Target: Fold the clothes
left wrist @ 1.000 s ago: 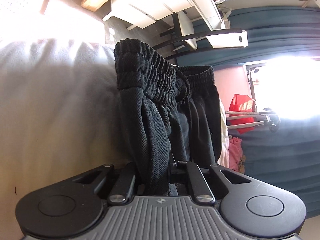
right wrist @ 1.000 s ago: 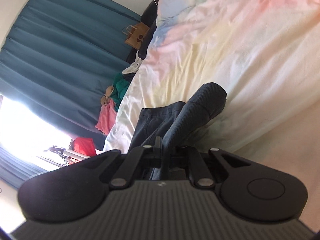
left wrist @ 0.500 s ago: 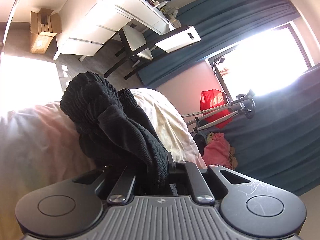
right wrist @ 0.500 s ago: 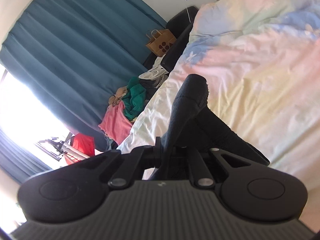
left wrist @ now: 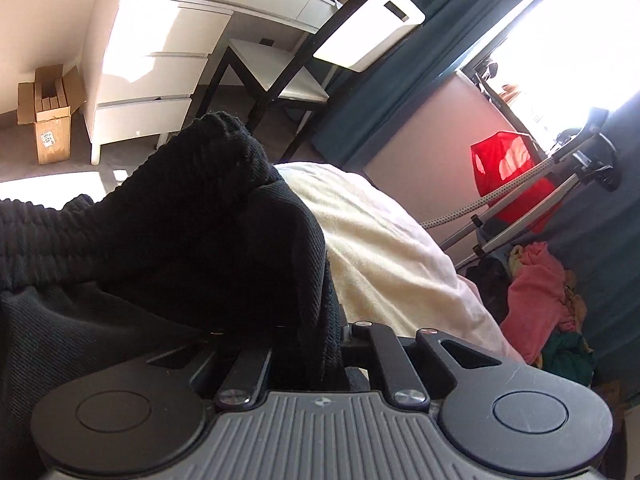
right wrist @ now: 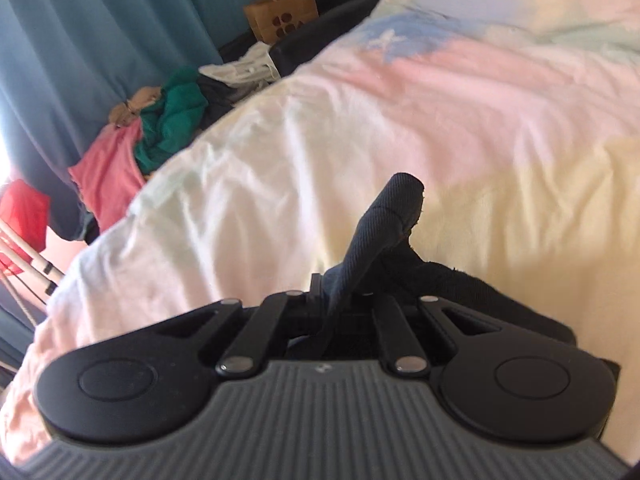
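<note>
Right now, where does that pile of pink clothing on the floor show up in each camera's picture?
Left wrist view: the pink clothing lies low at the right edge, beside the bed.
Right wrist view: the pink clothing lies at the left, beside a green garment.
Shared landmark: the red bag, near the teal curtain.

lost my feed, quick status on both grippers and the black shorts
Left gripper shut on black shorts. Right gripper shut on another edge. Shorts bunched over bed. Nothing in the way.
</note>
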The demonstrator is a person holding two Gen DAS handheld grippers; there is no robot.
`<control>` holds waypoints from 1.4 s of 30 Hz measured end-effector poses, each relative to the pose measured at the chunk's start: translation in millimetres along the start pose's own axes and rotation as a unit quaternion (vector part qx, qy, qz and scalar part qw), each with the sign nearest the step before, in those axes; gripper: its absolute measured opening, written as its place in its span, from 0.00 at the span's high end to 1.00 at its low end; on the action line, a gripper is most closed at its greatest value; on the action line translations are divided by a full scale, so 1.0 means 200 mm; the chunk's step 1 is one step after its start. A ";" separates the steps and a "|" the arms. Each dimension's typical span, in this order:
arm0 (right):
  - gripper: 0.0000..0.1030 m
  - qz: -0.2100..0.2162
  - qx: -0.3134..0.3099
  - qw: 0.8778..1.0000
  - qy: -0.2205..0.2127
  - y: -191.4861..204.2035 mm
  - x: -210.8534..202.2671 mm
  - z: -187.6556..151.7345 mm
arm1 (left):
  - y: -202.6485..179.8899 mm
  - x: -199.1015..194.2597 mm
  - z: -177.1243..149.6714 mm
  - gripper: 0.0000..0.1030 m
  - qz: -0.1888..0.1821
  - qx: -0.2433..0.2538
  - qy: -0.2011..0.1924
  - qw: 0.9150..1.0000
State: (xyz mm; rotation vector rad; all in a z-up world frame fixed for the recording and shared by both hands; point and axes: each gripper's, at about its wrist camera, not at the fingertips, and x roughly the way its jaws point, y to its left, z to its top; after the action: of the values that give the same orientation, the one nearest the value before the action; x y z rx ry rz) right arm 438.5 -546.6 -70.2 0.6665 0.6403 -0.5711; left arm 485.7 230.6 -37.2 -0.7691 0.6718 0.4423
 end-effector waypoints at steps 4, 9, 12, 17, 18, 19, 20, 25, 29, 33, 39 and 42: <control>0.93 -0.002 0.005 1.000 0.018 -0.02 0.15 -0.05 | -0.02 0.23 -0.04 0.91 0.026 0.035 0.023 0.999; 0.78 0.047 0.018 0.998 0.037 -0.08 0.09 0.00 | 0.02 0.17 -0.03 0.80 -0.004 0.060 0.039 0.997; 0.64 0.082 0.023 0.996 0.035 -0.15 -0.05 -0.01 | 0.08 0.04 -0.02 0.68 -0.027 0.053 0.043 0.997; 0.42 0.140 0.078 0.987 0.020 -0.33 -0.37 -0.10 | 0.20 -0.22 -0.05 0.29 -0.073 0.032 0.043 0.996; 0.34 0.147 0.087 0.985 0.030 -0.35 -0.42 -0.15 | 0.24 -0.31 -0.08 0.26 -0.092 0.025 0.046 0.994; 0.32 0.154 0.097 0.982 0.041 -0.38 -0.46 -0.20 | 0.28 -0.37 -0.10 0.21 -0.103 0.017 0.051 0.993; 0.28 0.161 0.106 0.980 0.052 -0.40 -0.50 -0.24 | 0.32 -0.43 -0.12 0.19 -0.109 0.009 0.057 0.992; 0.28 0.194 0.154 0.962 0.110 -0.52 -0.68 -0.48 | 0.63 -0.65 -0.28 0.13 -0.132 -0.084 0.097 0.983; 0.28 0.202 0.191 0.949 0.150 -0.54 -0.65 -0.64 | 0.85 -0.62 -0.37 0.12 -0.144 -0.138 0.113 0.973; 0.28 0.210 0.222 0.944 0.126 -0.53 -0.58 -0.71 | 0.96 -0.42 -0.42 0.11 -0.157 -0.177 0.137 0.962; 0.29 0.217 0.247 0.943 0.045 -0.51 -0.41 -0.66 | 0.84 -0.27 -0.33 0.17 -0.181 -0.181 0.037 0.966; 0.53 0.192 0.237 0.952 0.013 -0.48 -0.38 -0.63 | 0.79 -0.17 -0.27 0.18 -0.164 -0.191 0.035 0.967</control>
State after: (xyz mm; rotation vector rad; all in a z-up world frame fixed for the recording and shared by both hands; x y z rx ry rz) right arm 280.4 -500.5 -130.8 1.2222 0.3780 -0.3497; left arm 347.6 287.5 -118.2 -1.2454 0.5154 0.2424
